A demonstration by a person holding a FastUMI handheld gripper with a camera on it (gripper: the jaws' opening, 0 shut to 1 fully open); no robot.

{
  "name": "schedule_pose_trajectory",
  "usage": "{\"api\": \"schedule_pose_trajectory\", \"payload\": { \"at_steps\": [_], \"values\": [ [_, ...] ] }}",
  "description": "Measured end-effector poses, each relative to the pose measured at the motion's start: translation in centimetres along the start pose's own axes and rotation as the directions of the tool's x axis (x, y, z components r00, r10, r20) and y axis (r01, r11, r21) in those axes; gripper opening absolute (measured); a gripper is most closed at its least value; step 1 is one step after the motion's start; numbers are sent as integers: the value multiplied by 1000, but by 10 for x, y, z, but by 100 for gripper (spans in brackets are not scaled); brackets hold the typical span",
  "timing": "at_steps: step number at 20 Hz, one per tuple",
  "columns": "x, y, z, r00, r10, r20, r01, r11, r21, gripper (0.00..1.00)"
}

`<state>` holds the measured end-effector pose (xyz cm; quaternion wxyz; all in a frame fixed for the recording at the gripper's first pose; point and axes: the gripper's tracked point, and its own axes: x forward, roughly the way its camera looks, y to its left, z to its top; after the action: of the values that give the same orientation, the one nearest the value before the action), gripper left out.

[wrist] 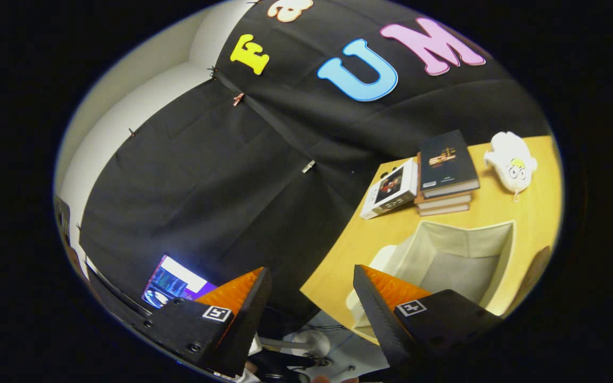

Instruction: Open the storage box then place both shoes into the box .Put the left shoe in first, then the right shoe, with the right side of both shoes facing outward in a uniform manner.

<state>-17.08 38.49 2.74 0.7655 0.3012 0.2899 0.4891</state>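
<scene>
Beside the open storage box on the table, the gripper hangs wide open, holding nothing.

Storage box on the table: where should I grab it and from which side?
Probably the storage box's near top rim, taken from above with one finger inside and one outside. Its top shows open, the thin fabric walls stand upright, and nothing shows inside from this angle. The gripper is open with nothing between its fingers, short of the box and tilted, so level it first.
</scene>
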Motion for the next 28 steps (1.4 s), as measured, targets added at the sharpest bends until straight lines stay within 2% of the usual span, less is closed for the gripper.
{"api": "schedule_pose_trajectory", "payload": {
  "at_steps": [3, 6, 10, 13, 17, 22, 28],
  "values": [
    [-33, -37, 7, 991, -125, 45, 129, 988, -91, 96],
    [-68, -81, 13, 961, -264, 79, 274, 946, -171, 96],
    [-118, -153, 6, 894, -436, 103, 448, 854, -265, 96],
    [-156, -211, -18, 826, -560, 65, 555, 788, -267, 93],
    [-182, -270, -73, 759, -650, -38, 628, 747, -217, 80],
    [-205, -330, -116, 672, -734, -97, 703, 674, -227, 75],
    [-187, -387, -126, 623, -770, -140, 743, 638, -204, 68]
  ]
}}
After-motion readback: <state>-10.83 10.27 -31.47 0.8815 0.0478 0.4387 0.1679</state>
